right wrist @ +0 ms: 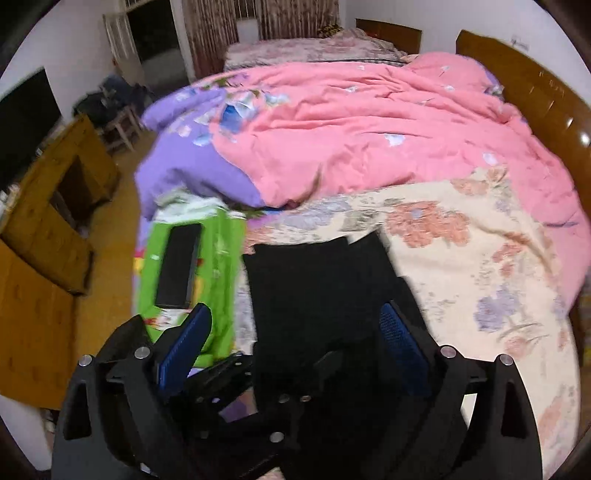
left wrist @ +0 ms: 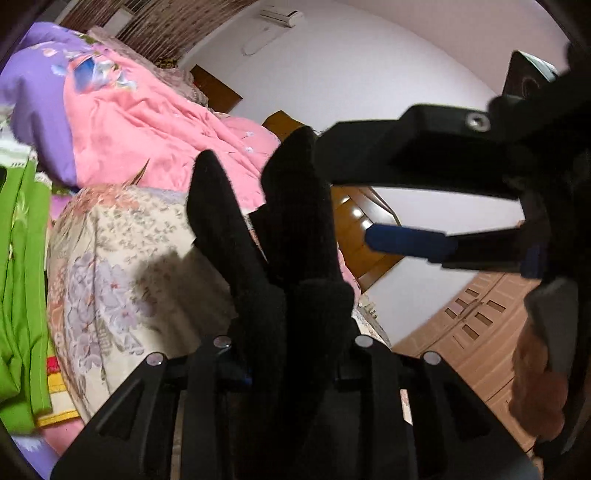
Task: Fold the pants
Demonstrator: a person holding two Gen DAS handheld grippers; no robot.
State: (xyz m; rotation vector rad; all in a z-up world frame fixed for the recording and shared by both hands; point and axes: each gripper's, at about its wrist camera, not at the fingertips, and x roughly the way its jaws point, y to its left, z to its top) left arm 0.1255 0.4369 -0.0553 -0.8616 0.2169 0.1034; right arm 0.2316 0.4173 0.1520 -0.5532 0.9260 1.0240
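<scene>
Two views show different things. Only the left wrist view shows the wall, an air conditioner (left wrist: 281, 16) and a wooden wardrobe (left wrist: 476, 325), and it also catches the right claw (left wrist: 373, 206) from the side, its black fingers spread apart with a blue pad (left wrist: 406, 242) on one. Only the right wrist view shows the whole bed: a pink quilt (right wrist: 369, 140), a floral sheet (right wrist: 480, 266), a green cloth (right wrist: 221, 266) with a dark flat object (right wrist: 179, 266) on it.

In the left wrist view the black pants (left wrist: 291, 229) rise straight up from between the fingers of the left claw (left wrist: 291, 354), which is closed tight on the fabric. In the right wrist view the pants (right wrist: 314, 280) lie flat on the floral sheet, between and in front of the wide-open blue pads (right wrist: 402, 343) of the right claw (right wrist: 295, 332).

The pants' lower part is hidden behind both claws. The dark flat object is too blurred to identify.
</scene>
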